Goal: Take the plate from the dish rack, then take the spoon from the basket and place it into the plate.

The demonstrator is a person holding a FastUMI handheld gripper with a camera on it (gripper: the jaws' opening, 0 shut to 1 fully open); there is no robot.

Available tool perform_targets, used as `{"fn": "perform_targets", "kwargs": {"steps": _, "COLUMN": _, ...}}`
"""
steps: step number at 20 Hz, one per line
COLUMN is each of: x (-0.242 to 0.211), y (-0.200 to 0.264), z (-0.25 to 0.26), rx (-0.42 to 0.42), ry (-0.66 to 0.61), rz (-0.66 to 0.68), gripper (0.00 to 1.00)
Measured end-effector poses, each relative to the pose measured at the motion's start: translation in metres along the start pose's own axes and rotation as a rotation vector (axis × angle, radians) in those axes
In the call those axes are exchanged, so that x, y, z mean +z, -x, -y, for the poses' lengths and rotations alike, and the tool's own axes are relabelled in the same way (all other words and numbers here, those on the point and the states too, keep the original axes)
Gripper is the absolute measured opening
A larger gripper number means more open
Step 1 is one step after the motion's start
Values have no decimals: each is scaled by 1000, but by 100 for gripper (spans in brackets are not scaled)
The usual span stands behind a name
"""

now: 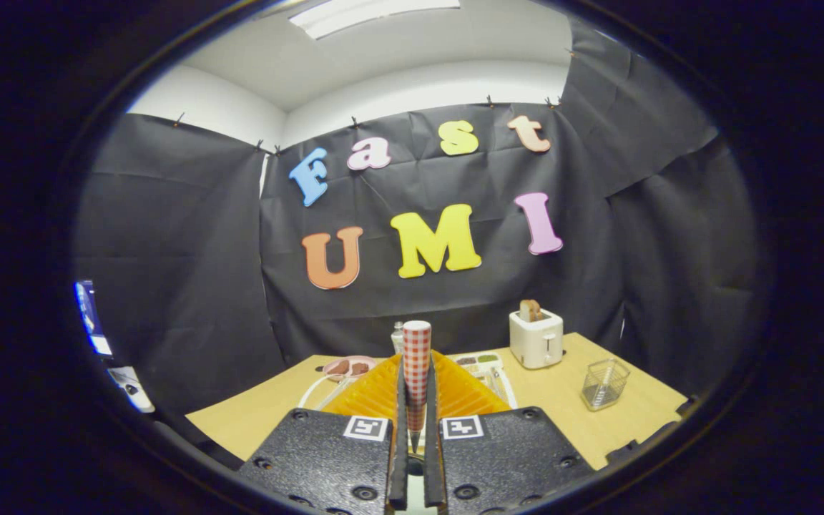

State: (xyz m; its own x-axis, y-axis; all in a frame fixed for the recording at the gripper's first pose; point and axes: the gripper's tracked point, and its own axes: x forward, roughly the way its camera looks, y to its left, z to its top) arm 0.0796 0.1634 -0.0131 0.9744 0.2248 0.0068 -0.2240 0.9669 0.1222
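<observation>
Clamped upright between the two fingers of the gripper [417, 368]: the spoon [417, 340], by its red-and-white checked handle, with both fingers pressed against its sides. Rose well above the fingertips, rounded end uppermost; bowl end hidden down between the fingers.

Directly beneath and just ahead of the fingers: the orange ribbed plate [376, 393], spread out to either side of the spoon. Beside the plate's near edges, thin white wire loops, possibly the dish rack [315, 390]; too little seen to be sure, or to tell whether the plate lay flat on the wooden table [269, 415].

Well off to the right, on the table: the clear wire basket [604, 384], apart from the spoon. Further back: a white toaster [536, 337] with bread in its slot, a pink dish [347, 367] of food, a sectioned tray [480, 363] and a small bottle [398, 336] behind the spoon.

Judged from this: spoon already lifted out of the basket and carried over the plate. Left to do: lowering the spoon into the plate and letting go.
</observation>
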Motion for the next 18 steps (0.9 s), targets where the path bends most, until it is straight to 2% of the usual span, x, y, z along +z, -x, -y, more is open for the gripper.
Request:
{"fn": "perform_targets", "kwargs": {"steps": 4, "x": -63, "y": -14, "z": -6, "rx": -58, "ry": 19, "rz": -19, "gripper": 14}}
{"fn": "perform_targets", "kwargs": {"steps": 10, "x": -158, "y": -34, "z": -2, "rx": -73, "ry": -45, "rz": -195, "gripper": 15}}
{"fn": "perform_targets", "kwargs": {"steps": 18, "x": -159, "y": -26, "z": 15, "rx": -47, "ry": -30, "rz": -209, "gripper": 19}}
